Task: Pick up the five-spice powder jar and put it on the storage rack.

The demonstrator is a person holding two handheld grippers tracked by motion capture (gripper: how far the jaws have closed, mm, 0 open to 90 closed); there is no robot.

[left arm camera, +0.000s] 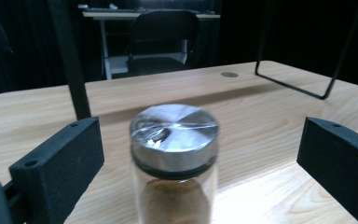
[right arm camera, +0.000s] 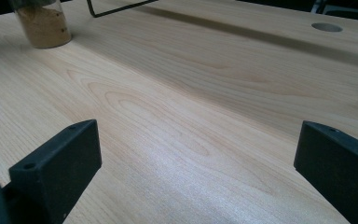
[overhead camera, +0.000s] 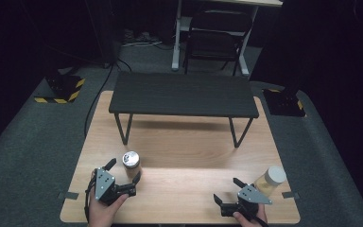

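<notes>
Left hand-held gripper (overhead camera: 123, 170) released, jaws wide either side of clear glass jar with silver lid, brown powder inside (left arm camera: 174, 158), near desk (overhead camera: 194, 142) front-left. No readable label. Right hand-held gripper (overhead camera: 227, 190) released.

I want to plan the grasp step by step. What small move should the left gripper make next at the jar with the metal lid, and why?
Probably close the left gripper on the jar with the metal lid. In the left gripper view the jar stands upright between the two open jaws, with a clear gap on each side, so nothing grips it yet. The right gripper is open over bare table, away from the jar.
</notes>
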